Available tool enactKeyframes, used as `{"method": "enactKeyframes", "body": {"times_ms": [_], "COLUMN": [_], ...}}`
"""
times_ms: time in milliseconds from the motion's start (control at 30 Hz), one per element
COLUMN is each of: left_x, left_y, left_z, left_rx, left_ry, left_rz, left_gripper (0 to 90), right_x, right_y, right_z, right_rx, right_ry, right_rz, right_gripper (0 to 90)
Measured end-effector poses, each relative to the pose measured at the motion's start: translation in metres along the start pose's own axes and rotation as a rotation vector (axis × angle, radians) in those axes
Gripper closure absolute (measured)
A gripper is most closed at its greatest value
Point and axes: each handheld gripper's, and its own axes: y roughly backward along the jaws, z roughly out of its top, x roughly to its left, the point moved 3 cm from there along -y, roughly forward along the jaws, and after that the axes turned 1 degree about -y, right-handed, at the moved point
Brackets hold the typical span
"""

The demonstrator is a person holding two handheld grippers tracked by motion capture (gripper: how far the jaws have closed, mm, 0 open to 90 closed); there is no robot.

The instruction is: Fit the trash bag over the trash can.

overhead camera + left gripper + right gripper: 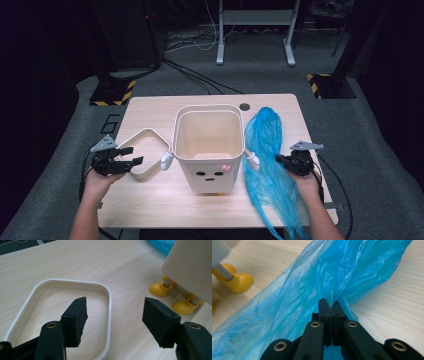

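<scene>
Nearest in, the right gripper point(331, 305) has its jaws pinched together on a fold of the blue plastic bag point(264, 150), which trails off the table's point(150, 200) near edge, its end cut off. The left gripper point(113, 315) hangs with jaws wide apart above the white ring frame point(109, 302), gripping nothing. Between them stands the cream bin point(207, 145) on yellow feet point(158, 289); its bottom looks bare. Beyond the table, dim floor and cables are hard to make out.

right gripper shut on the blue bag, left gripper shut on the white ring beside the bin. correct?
Not quite. The left gripper is open, its jaws spread above the white ring, as the left gripper view shows. The right gripper is shut on the blue bag, beside the bin.
</scene>
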Motion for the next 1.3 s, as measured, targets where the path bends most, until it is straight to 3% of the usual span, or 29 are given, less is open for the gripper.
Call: {"method": "enactKeyframes", "body": {"times_ms": [233, 700, 933, 1100, 1300], "left_x": [-0.004, -0.012, -0.019, -0.021, -0.025], "left_y": [0.0, 0.012, 0.016, 0.016, 0.018], "left_z": [0.003, 0.017, 0.027, 0.032, 0.04], "left_rx": [-0.003, -0.003, -0.004, -0.005, 0.0], "left_ry": [-0.014, -0.046, -0.073, -0.071, -0.091], "left_rz": [-0.01, -0.037, -0.057, -0.07, -0.078], "left_gripper": [36.8, 38.2, 38.0, 38.0, 38.0], "right_x": [0.001, 0.004, 0.011, 0.017, 0.021], "right_y": [0.014, 0.041, 0.059, 0.072, 0.083], "right_z": [0.01, 0.035, 0.053, 0.066, 0.078], "right_rx": [-0.019, -0.039, -0.046, -0.046, -0.058], "right_ry": [0.011, 0.079, 0.125, 0.171, 0.185], "right_rz": [0.026, 0.017, 0.027, 0.028, 0.049], "right_gripper": [89.8, 89.9, 89.8, 89.8, 89.8]}}
